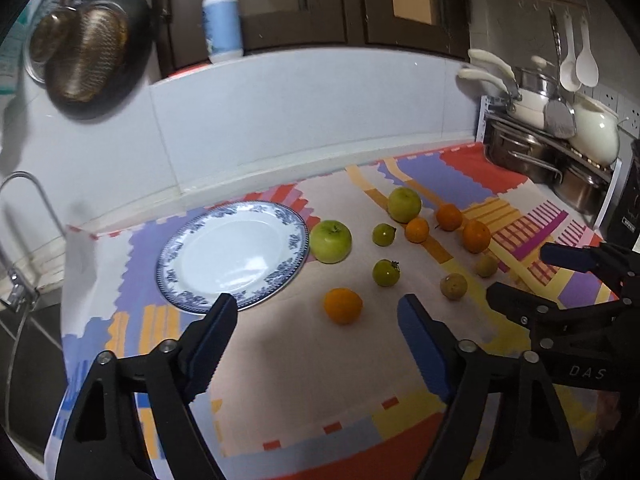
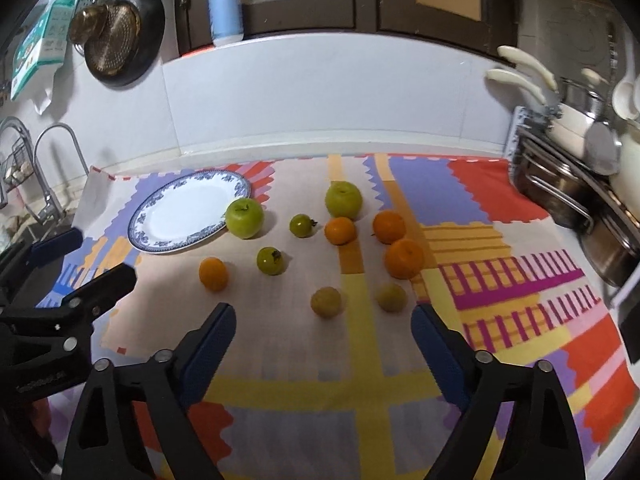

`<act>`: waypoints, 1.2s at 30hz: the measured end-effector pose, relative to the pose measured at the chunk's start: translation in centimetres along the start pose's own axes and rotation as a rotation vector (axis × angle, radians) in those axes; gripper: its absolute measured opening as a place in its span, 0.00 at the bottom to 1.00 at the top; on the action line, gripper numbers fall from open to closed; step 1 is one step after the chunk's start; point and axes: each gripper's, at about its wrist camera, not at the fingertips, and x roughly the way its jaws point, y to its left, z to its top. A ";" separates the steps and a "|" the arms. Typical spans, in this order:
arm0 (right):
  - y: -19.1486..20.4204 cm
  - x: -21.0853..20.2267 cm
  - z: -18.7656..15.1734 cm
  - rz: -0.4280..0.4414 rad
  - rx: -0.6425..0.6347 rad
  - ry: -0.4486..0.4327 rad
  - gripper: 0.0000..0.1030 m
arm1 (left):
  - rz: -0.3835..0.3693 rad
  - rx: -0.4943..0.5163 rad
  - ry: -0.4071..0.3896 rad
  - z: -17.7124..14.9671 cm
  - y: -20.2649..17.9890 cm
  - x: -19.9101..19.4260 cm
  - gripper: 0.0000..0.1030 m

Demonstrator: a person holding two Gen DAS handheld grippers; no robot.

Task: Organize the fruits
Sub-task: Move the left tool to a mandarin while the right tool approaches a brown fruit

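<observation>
The left tongs (image 1: 316,316) are spread apart with nothing between the blue pads. The right tongs (image 2: 324,320) are spread apart too, and they hold nothing. Both hang over the near part of the desk (image 2: 280,380), which has a bright cloth (image 2: 500,280) of many colours on it.

The fruits all lie loose on the cloth. A white plate (image 1: 232,254) with a blue rim sits on the left, and no fruit is on it. A green apple (image 1: 330,241) is just beside the plate's right edge. A second green apple (image 1: 404,204) lies farther back and to the right. Two small green tomatoes (image 1: 386,273) lie between the apples and the tongs. One orange (image 1: 343,305) sits alone near the left tongs. Three more oranges (image 1: 449,217) sit close together on the right, past the far apple. Two small yellow fruits (image 2: 326,301) lie near the right tongs.

At the far right, steel pots (image 1: 520,152) stand on a rack. A soap bottle (image 1: 222,20) stands on the ledge behind.
</observation>
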 end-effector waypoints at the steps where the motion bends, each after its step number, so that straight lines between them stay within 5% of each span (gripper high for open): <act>1: 0.0 0.5 0.2 0.009 -0.002 0.011 0.80 | -0.020 0.003 0.011 0.1 0.0 0.7 0.76; 13: -0.7 7.5 0.8 0.142 0.007 0.181 0.45 | -0.143 -0.020 0.167 -0.2 -0.5 7.7 0.58; 20: -0.8 9.0 1.2 0.113 -0.004 0.181 0.40 | -0.145 -0.042 0.235 -0.2 -0.5 10.3 0.47; 36: -2.0 10.2 1.2 0.073 0.017 0.217 0.28 | -0.132 -0.045 0.256 -0.2 -0.9 11.8 0.34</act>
